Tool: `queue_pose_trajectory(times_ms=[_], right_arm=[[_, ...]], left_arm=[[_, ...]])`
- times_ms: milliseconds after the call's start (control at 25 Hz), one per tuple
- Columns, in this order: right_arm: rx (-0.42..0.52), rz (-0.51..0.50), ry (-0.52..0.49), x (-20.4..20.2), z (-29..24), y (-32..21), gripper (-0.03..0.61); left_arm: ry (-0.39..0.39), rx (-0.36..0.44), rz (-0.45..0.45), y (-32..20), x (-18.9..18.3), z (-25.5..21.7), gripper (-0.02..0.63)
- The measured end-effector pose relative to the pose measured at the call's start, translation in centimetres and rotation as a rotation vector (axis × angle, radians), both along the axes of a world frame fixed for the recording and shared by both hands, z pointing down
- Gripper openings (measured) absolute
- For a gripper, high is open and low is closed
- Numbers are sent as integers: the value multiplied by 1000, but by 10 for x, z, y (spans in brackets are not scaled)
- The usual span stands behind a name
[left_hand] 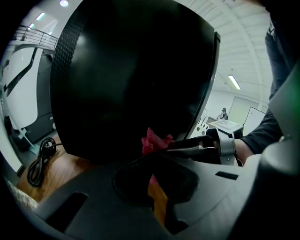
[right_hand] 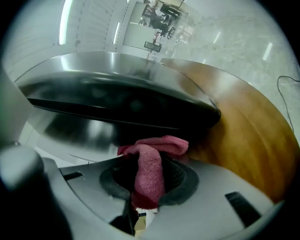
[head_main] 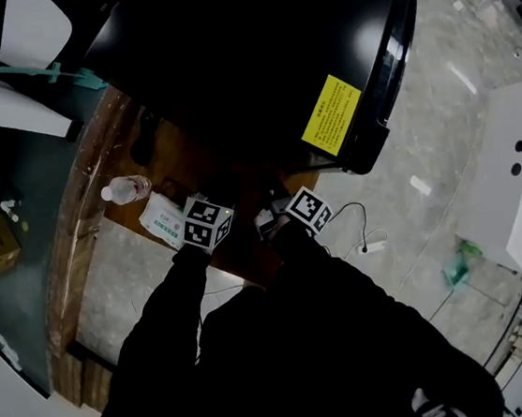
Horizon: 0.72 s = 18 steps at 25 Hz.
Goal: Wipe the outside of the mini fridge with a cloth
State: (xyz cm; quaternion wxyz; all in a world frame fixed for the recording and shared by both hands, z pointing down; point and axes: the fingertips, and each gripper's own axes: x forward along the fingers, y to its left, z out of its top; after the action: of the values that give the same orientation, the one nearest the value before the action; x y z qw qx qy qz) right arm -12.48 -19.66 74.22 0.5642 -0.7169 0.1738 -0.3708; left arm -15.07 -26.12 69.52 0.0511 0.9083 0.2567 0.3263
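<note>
The mini fridge (head_main: 251,53) is finished in glossy black, its label (head_main: 331,115) yellow; the cloth (right_hand: 150,173) is seen pink, the table (right_hand: 248,136) grained brown.

Both arms reach forward from the torso, left sleeve (head_main: 159,338) and right sleeve (head_main: 346,282) dark. The left gripper (left_hand: 151,161) and the right gripper (right_hand: 148,190) sit side by side, near each other, with the left marker cube (head_main: 206,224) and the right marker cube (head_main: 307,209) facing up. Right jaws: clamped on a pink cloth (right_hand: 161,144). Left jaws: drawn together to a narrow slit, tips just beside the right gripper's tips. Whether they also pinch the cloth cannot be told.
</note>
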Motion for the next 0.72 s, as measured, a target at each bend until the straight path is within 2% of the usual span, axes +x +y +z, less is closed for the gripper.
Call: queue_pose_trajectory(times_ms=[200,360,480,560,720], right_arm=[[-53,-26,-37,2,49,5,103],[-71,-74,-2,-3,53,1,98],[-48,-180,114,-10,10,-22,98],[8,-192,153,-14,-26,-37,98],[170,-210,218,-20,-114,-77,98]], left_arm=[[-59,10,-17,4,-3,37,6],[-57,-13,-68,-5,-14,34,6],[-32,-28,-131,-23,-19,11,6],[6,-22,-160,-38,-20,-15,6],[166,9,-225,-73,-19,-98,6]])
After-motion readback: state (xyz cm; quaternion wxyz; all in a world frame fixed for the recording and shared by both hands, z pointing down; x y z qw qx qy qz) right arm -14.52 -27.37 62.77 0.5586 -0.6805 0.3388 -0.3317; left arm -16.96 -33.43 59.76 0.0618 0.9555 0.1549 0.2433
